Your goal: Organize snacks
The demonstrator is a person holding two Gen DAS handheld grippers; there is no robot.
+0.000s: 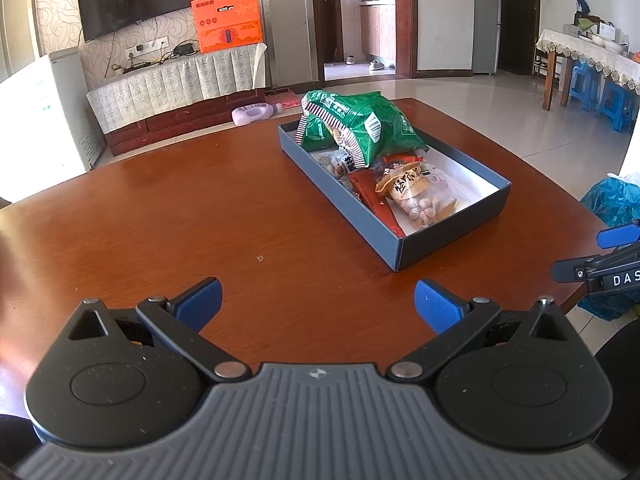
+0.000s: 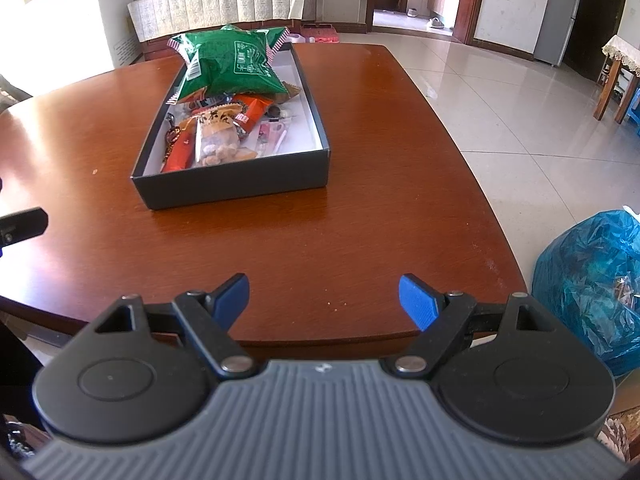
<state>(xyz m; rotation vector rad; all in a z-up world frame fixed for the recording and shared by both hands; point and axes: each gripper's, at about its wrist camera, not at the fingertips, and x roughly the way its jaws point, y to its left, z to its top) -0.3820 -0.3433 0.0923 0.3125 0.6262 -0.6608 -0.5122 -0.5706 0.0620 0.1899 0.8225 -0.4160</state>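
Wood table [image 1: 160, 220] holds only the box [image 1: 448, 240], snacks inside: green bag [image 1: 360, 124] far end, nut pack [image 1: 416, 196] near. Left gripper [image 1: 318, 304] and right gripper [image 2: 324, 300] both wide, empty. Looks done.

green bag [image 1: 360, 128] hides far snacks | right tool [image 1: 600, 268] cut by frame edge
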